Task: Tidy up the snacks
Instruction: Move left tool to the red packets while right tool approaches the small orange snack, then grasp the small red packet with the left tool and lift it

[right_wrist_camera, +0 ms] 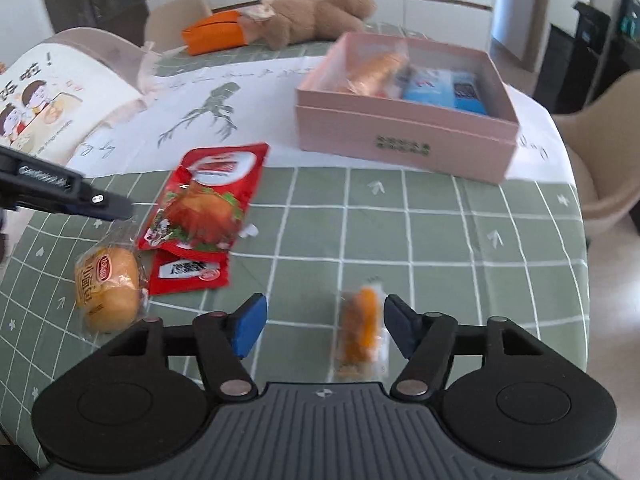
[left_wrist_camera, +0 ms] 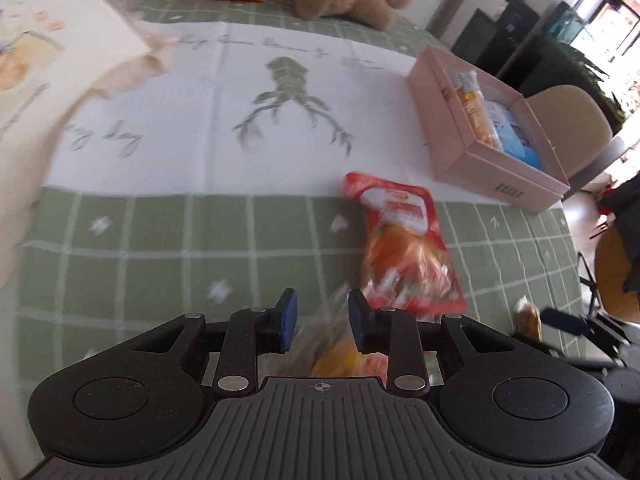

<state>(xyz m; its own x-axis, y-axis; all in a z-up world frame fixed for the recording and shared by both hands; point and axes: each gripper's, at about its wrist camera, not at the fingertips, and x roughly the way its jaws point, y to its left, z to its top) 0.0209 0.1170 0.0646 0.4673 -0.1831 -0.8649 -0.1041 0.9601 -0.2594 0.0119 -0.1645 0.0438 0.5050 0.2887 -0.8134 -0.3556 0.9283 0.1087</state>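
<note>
A pink box [right_wrist_camera: 404, 130] holding several snack packs stands on the table; it also shows at the right of the left wrist view [left_wrist_camera: 486, 172]. A large red snack bag [right_wrist_camera: 208, 198] lies over a smaller red pack [right_wrist_camera: 188, 274]; the large bag also shows in the left wrist view [left_wrist_camera: 404, 244]. A wrapped yellow bun [right_wrist_camera: 108, 284] lies to their left. My left gripper [left_wrist_camera: 322, 322] is open above the bun [left_wrist_camera: 336, 354]. My right gripper [right_wrist_camera: 324, 326] is open around a small orange wrapped snack [right_wrist_camera: 360, 330] without touching it.
A brown plush toy [right_wrist_camera: 316, 14] and an orange pouch [right_wrist_camera: 214, 34] lie at the far side. A printed paper bag [right_wrist_camera: 48, 100] sits at the left. The green checked tablecloth [right_wrist_camera: 440, 248] has a white printed panel. Beige chairs [right_wrist_camera: 608, 152] stand at the right.
</note>
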